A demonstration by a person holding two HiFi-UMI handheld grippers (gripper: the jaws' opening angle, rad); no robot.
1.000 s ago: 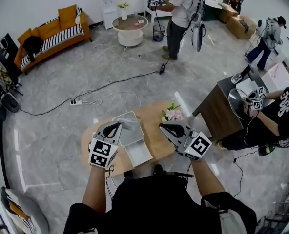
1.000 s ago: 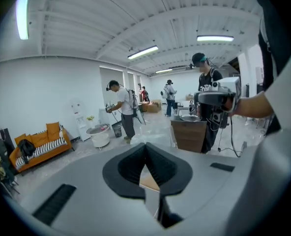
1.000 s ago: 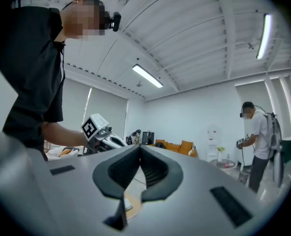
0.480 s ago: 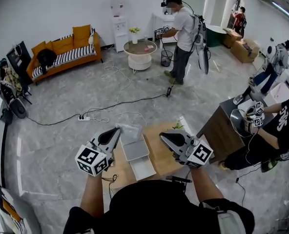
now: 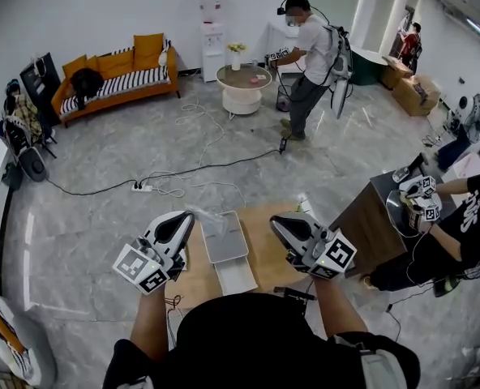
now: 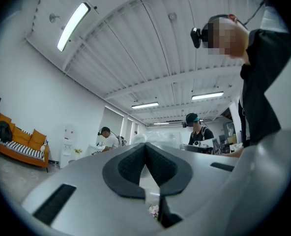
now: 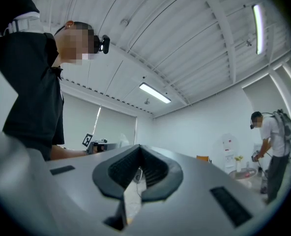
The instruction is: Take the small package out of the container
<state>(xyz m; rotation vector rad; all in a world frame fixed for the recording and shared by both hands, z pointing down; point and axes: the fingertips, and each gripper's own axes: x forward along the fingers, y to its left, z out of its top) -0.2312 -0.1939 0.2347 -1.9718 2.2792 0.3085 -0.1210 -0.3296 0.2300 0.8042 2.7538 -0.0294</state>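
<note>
Small package (image 5: 207, 215) hangs at the tip of the left gripper (image 5: 190, 217), just above the upper left corner of the container (image 5: 225, 245), near the middle of the head view. It looks like a thin, clear plastic pouch, crumpled and almost colourless, so its edges are hard to follow (what is inside I cannot see). The left gripper is closed and seems to pinch the pouch by one edge. The right gripper (image 5: 274, 220) is closed too, with nothing in it, at the right of the container. The container, a shallow pale tray, lies on the wooden surface (image 5: 263, 254). I judge that the package is already out. To finish well, the person should carry it away from the tray with a firm pinch, because such light film slips easily.
</note>
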